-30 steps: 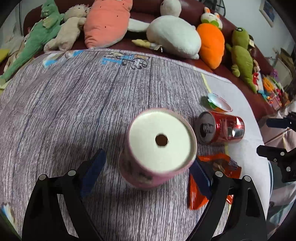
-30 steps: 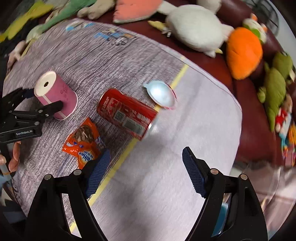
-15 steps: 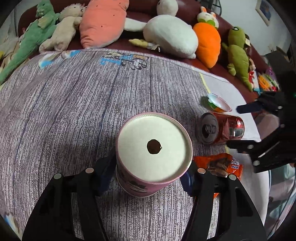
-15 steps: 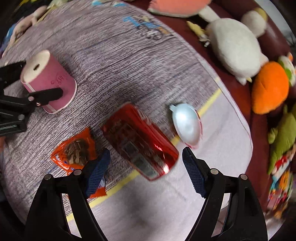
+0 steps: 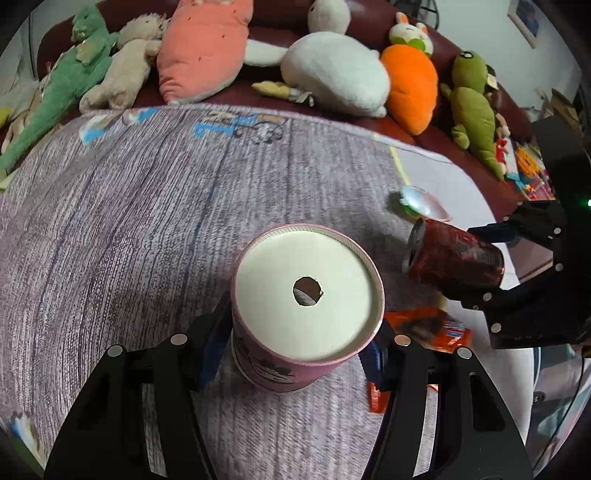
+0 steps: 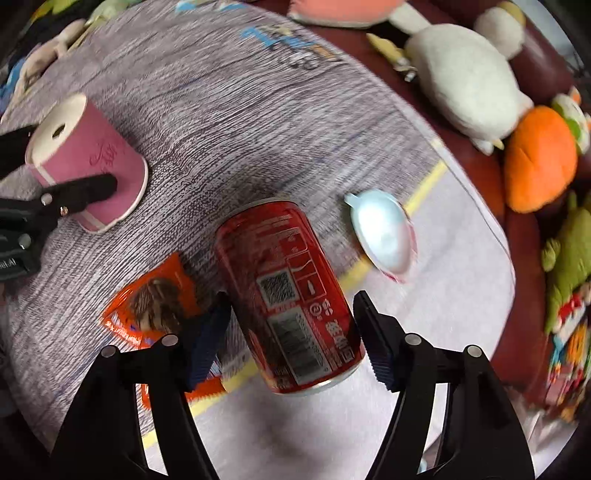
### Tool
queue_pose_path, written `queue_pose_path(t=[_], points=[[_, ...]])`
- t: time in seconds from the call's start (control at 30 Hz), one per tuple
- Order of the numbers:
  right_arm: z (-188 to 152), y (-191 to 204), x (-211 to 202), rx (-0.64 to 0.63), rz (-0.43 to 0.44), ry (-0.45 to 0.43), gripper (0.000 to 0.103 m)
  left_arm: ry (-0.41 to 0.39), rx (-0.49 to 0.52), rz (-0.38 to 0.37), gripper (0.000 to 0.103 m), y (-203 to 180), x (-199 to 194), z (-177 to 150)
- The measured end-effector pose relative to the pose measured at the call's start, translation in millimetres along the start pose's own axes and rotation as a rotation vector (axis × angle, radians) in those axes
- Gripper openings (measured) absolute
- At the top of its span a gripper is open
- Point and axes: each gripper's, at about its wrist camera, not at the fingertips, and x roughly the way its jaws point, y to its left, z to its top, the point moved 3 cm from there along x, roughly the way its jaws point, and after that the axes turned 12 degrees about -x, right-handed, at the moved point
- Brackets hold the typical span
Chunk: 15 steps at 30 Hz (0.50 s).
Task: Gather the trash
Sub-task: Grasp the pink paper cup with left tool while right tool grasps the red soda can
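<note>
My left gripper is clamped on the upside-down pink paper cup, light and crushable so I squeeze gently mid-wall, while my right gripper is closing around the red soda can lying just right of the cup, stiff but slick, pads not quite touching.

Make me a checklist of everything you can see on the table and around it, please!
Surface: grey woven table mat, pale section with yellow stripe at one side.
Job's things: upturned pink paper cup; red drink can on its side; orange snack wrapper; small foil-lidded cup.
Clutter: nothing seen.
Grippers: left gripper clamps the paper cup; right gripper closing, can between its jaws.
Cables: thin dark cables at the left view's lower right edge.
Surroundings: dark red sofa with plush toys.
</note>
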Motion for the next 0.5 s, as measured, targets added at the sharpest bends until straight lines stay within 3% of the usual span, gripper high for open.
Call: queue_pose_path(t=[0.33, 0.5], points=[[-58, 8, -57, 0.057, -0.073, -0.013, 0.06, -0.028, 0.091, -0.039, 0.062, -57, -46, -25], [-102, 24, -66, 0.149, 0.01, -0.025, 0.06, -0.007, 0.124, -0.066, 0.062, -78, -59, -51]])
